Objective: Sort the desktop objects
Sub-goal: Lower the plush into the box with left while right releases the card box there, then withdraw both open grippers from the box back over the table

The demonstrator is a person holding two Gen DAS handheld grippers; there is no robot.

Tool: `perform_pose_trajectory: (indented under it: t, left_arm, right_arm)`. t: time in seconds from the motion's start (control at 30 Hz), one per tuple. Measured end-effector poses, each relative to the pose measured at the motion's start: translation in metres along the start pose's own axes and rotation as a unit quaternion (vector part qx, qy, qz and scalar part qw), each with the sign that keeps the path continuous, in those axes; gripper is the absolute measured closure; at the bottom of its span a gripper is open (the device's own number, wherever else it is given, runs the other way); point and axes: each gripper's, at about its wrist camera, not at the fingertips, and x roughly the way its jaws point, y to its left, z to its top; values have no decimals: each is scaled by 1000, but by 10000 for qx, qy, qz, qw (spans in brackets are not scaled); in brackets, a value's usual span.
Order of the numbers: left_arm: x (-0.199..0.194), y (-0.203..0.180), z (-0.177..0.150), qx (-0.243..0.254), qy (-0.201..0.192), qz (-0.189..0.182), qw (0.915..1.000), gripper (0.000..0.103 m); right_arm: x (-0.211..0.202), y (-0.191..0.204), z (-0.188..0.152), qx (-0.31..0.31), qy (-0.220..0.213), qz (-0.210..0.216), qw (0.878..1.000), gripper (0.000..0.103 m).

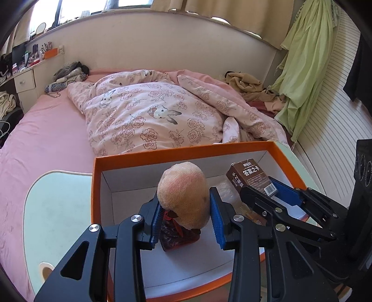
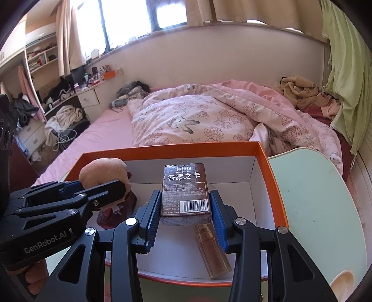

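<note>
Left gripper [image 1: 186, 223] clamps plush [image 1: 183, 195], right gripper [image 2: 186, 216] clamps carton [image 2: 184, 192] (upright); both directly over box [image 2: 272, 176], plush left.

A pale green table [image 2: 313, 197] carries an orange-rimmed box [image 2: 272, 176] ahead of the grippers; a round tan item [image 2: 343, 282], perhaps a cup, sits right of them.

Daylight from the far window [image 2: 139, 21] blows its panes out white, lights the bed [image 1: 46, 144] softly with faint shadows, while both sharp fisheye views bend and darken at their edges.
</note>
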Motion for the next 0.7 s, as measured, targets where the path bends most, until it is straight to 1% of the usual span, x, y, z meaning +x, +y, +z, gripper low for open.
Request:
perform_pose_trajectory:
  t: [0.33, 0.5, 0.6, 0.63, 0.67, 0.7]
  left_arm:
    - [-2, 0, 2, 9, 17, 23, 10000, 65]
    - [-3, 1, 2, -50, -39, -36, 10000, 64]
    - [-7, 1, 2, -57, -90, -26, 9999, 62]
    - [-8, 1, 2, -55, -108, -8, 9999, 60]
    - [-11, 2, 2, -59, -151, 36, 9999, 55]
    - [-13, 2, 2, -65, -194, 115, 9997, 52]
  right_arm:
    - [2, 0, 1, -31, 8, -3, 10000, 63]
    - [1, -2, 1, -4, -38, 32, 10000, 62]
    - [-2, -1, 2, -26, -78, 14, 10000, 61]
    - [-4, -1, 3, -49, -92, -10, 9999, 58]
    - [-6, 0, 4, -72, -120, -46, 9999, 57]
    - [-8, -1, 4, -76, -165, -125, 9998, 52]
